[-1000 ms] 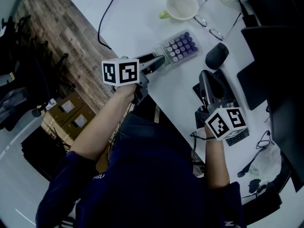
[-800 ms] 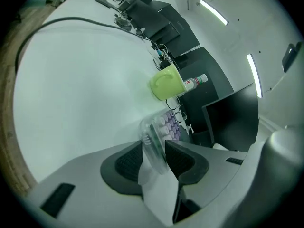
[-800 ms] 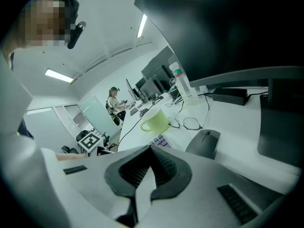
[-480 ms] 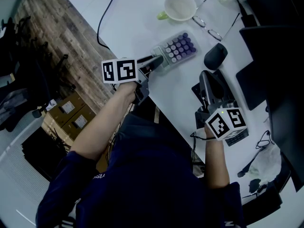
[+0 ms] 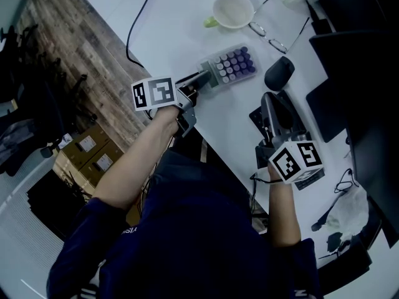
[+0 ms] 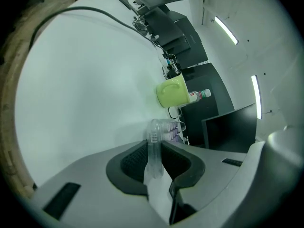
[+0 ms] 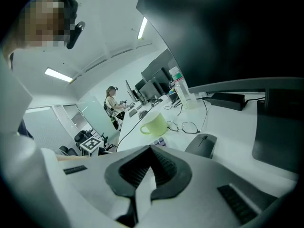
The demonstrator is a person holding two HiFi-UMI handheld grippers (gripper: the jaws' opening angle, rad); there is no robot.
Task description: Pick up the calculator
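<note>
reading from the left, we found the left gripper (image 5: 201, 78) at the near end of the calculator (image 5: 232, 63). its jaws were closing with the calculator's clear edge between them, the pads against both faces of that edge. the calculator itself lay on the white counter (image 5: 181, 23), purple keys up, just below the green mug (image 5: 232, 9) and left of the black mouse (image 5: 278, 72), apart from both. further right, the right gripper (image 7: 151, 156) hung near the mouse with its jaws together and nothing in them, and it seemed to have no part in this step. we judged the step in hand to be the grasp, with the lift not yet begun. the next move, in our view, called for the grip to settle firm on that thin edge. after that it called for a straight rise, slow enough that the far end would not sag or twist out of the pads.
</note>
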